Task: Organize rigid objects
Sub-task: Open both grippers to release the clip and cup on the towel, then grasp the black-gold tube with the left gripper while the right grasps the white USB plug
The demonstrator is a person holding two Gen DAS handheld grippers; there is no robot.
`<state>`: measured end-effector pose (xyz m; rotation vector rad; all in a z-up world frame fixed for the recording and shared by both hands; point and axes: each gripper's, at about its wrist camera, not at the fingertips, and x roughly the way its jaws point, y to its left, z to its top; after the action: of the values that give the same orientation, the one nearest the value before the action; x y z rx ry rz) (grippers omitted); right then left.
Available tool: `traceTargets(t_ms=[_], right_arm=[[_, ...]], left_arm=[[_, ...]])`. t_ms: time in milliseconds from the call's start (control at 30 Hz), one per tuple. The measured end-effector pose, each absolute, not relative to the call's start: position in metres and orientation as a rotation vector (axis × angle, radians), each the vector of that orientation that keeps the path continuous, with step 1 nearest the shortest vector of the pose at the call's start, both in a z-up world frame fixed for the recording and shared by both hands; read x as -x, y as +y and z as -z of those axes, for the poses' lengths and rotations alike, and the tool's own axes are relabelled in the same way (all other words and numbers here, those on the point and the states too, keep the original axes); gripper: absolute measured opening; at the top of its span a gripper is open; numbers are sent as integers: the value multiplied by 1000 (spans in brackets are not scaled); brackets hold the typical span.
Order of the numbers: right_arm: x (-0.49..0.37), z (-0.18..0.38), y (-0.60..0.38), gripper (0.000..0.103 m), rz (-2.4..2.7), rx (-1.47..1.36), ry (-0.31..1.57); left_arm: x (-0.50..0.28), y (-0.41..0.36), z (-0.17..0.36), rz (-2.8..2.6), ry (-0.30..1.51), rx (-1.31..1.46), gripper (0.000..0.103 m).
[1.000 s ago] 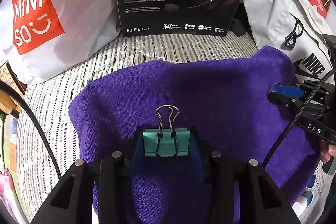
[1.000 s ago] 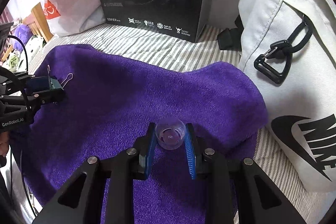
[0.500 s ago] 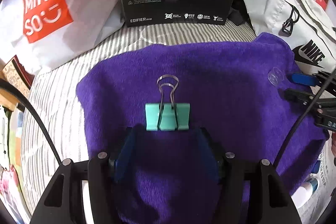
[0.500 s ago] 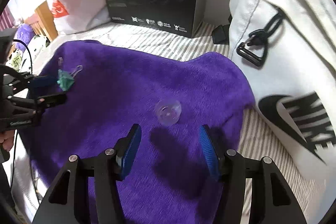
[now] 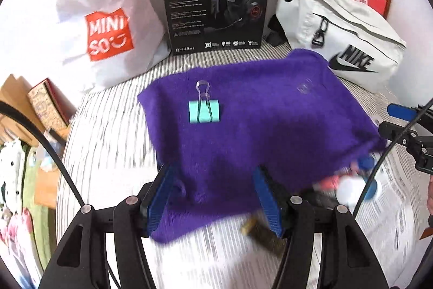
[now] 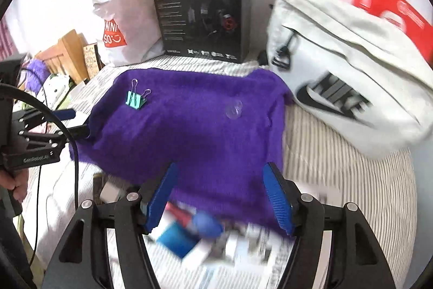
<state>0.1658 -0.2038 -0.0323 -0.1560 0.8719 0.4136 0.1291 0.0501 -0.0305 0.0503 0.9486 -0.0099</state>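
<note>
A teal binder clip (image 5: 204, 111) (image 6: 134, 100) lies on the left part of the purple towel (image 5: 270, 126) (image 6: 189, 132). A small clear plastic cap (image 5: 304, 86) (image 6: 234, 110) rests on the towel's right part. My left gripper (image 5: 213, 188) (image 6: 73, 122) hangs open over the towel's near edge, well back from the clip, with nothing between its fingers. Above the towel's near right edge my right gripper (image 6: 220, 180) (image 5: 397, 121) has its jaws opening, also with nothing between them.
Behind the towel stand a black headset box (image 5: 216, 4), a white Miniso bag (image 5: 102, 26) and a white Nike bag (image 5: 338, 29). Blurred small items, among them a blue-capped bottle (image 5: 362, 180) and a blue box (image 6: 178, 237), lie on the striped sheet in front.
The left gripper let go of the binder clip and the right let go of the clear cap. Both opened and drew back and up, away from the towel.
</note>
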Motion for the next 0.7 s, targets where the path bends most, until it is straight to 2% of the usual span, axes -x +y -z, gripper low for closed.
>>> traceTargets(t_ms=[333,700], right_arm=[[-122,57,-233,66,-420,1,911],[-101,61,-225,66,-436,49,911]], left_arm=[[-70,24,73,42,1030,19,59],[-89,-1,96,42,1083,37,59]])
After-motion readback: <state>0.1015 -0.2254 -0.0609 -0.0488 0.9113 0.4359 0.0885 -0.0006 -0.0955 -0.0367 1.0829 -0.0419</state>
